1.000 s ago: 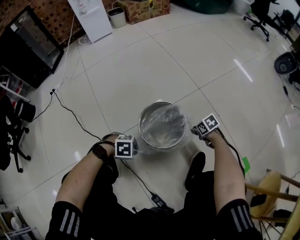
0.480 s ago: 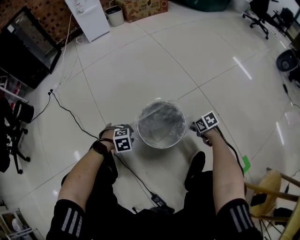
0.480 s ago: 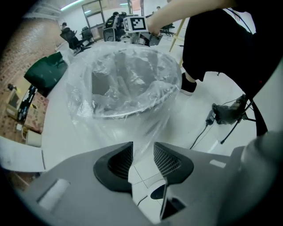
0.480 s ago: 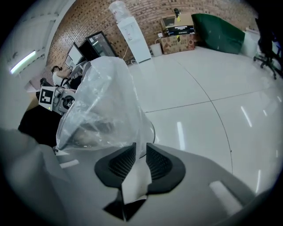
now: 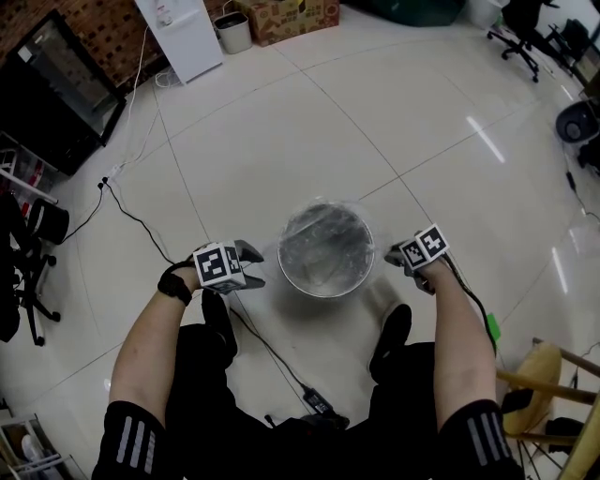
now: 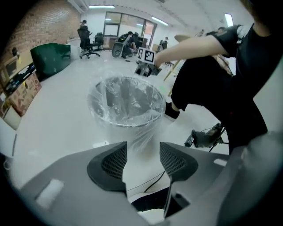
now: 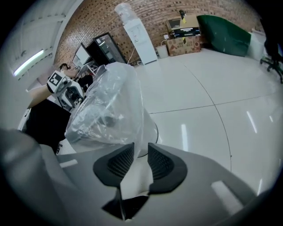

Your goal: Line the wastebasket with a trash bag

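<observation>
Jaws just opening with nothing between them, the left gripper (image 6: 142, 146) hangs near the wastebasket (image 6: 128, 132). The right gripper (image 7: 140, 148), jaws also just parting, has a fold of the clear trash bag (image 7: 110, 106) loose between them. The bag drapes over the rim, and the basket stands mid-floor (image 5: 281, 141), far from any edge. Best next, likely: press each side's overhang down evenly, without tugging the film off the opposite rim.

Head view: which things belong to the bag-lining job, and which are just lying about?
Job:
- wastebasket
- trash bag over its rim
- left gripper, jaws just opened, nothing between
- right gripper, jaws just opening, bag film between them

Lying about:
- water dispenser
- cardboard box
- floor cable
- office chair
- wooden chair
</observation>
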`<state>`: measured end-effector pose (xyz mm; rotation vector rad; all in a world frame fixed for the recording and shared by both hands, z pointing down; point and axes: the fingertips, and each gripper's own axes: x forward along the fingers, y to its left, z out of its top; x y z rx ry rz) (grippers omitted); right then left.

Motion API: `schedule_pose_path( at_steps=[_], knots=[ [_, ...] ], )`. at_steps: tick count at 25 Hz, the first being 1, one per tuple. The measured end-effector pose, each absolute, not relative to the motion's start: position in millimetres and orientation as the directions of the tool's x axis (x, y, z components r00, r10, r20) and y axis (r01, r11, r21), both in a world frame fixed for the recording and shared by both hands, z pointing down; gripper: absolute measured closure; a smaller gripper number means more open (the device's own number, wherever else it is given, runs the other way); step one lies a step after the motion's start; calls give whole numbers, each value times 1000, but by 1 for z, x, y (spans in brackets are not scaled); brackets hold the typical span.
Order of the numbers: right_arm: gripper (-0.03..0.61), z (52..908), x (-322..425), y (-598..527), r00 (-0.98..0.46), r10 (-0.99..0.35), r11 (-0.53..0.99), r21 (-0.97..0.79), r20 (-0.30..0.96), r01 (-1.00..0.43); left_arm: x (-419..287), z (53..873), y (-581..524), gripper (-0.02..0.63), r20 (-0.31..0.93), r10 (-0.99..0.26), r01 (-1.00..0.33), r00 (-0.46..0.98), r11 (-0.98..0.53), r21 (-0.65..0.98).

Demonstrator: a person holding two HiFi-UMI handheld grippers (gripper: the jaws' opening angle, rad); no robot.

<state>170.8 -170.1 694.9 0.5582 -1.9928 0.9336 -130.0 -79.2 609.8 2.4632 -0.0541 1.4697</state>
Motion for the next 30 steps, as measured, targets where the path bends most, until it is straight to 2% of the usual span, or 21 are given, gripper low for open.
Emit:
schedule_pose_path(
  at_steps=[2, 4, 7, 10, 14, 18, 21, 24, 26, 30],
  knots=[
    [466, 689, 171, -167, -548, -27, 652, -400, 836, -644, -133, 591, -90, 390, 829, 80, -212, 554, -949, 233],
    [466, 680, 174, -168, -547, -27, 678, -387, 837, -625, -133, 574, -110, 390, 800, -3, -275, 601, -940, 202],
    [465, 666, 179, -172, -546, -37, 702, -367, 837, -610, -123, 560, -148, 390, 785, -161, -372, 599, -924, 95],
    [465, 662, 178, -176, -528, -62, 724, -326, 847, -608, -101, 557, -180, 390, 774, -252, -423, 580, -906, 22],
    [465, 667, 170, -179, -528, -77, 733, -310, 846, -605, -71, 562, -211, 390, 769, -272, -459, 579, -888, 32],
    [465, 671, 167, -185, -525, -113, 727, -290, 843, -622, -64, 576, -223, 393, 794, -238, -477, 560, -876, 75],
    [466, 673, 168, -188, -541, -128, 711, -303, 831, -635, -70, 594, -228, 453, 815, -225, -502, 534, -860, 91],
    [466, 678, 169, -190, -549, -136, 702, -311, 825, -641, -78, 610, -225, 571, 832, -215, -499, 512, -863, 84],
    [466, 678, 171, -194, -547, -155, 701, -299, 823, -648, -80, 610, -230, 618, 824, -236, -515, 515, -853, 78],
    [468, 675, 169, -205, -562, -201, 700, -284, 803, -656, -88, 597, -250, 618, 797, -310, -572, 519, -818, 55]
  ],
)
